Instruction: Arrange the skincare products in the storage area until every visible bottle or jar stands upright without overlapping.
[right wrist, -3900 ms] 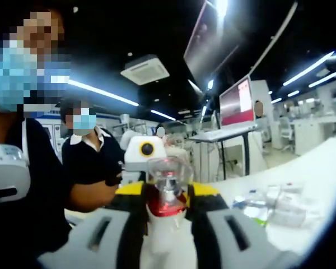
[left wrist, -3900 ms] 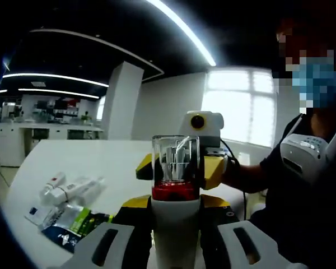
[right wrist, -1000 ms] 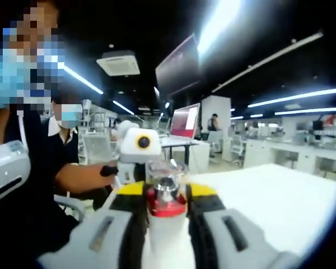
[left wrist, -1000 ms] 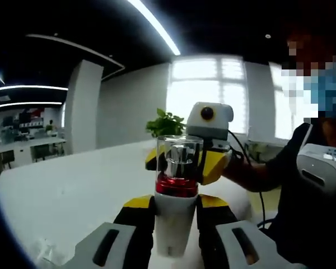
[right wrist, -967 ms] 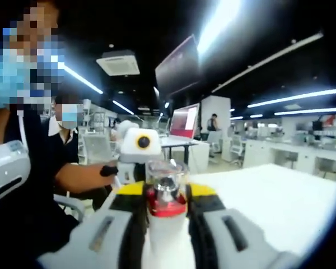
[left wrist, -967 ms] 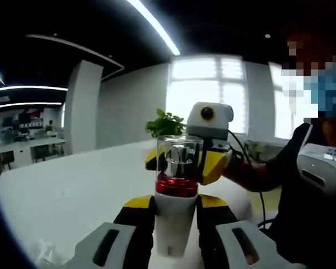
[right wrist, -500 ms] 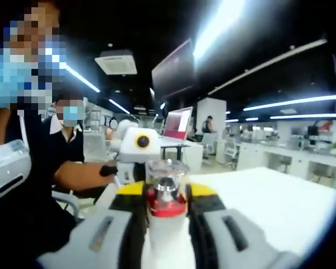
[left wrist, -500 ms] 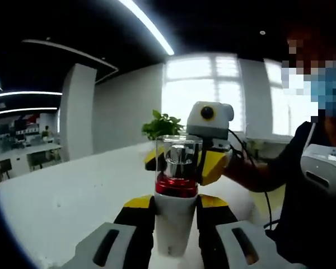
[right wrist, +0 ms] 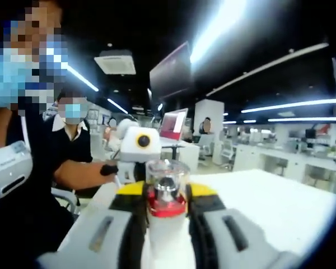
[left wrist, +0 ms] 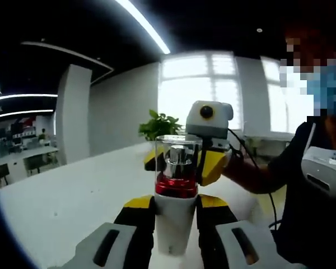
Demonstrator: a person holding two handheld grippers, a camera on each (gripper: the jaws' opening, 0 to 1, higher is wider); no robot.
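you have one white pump bottle (left wrist: 174, 216) with a red collar and clear cap pinched upright between both sets of jaws at once: the left gripper (left wrist: 173, 224) closed on its body from one side, the right gripper (right wrist: 167, 221) closed on it from the opposite side, above the white worktop (left wrist: 73, 207). if your hands drift apart or twist out of step, the bottle could wrench loose or tip. releasing one side early may let it lean. i can't tell whether its base touches the worktop.
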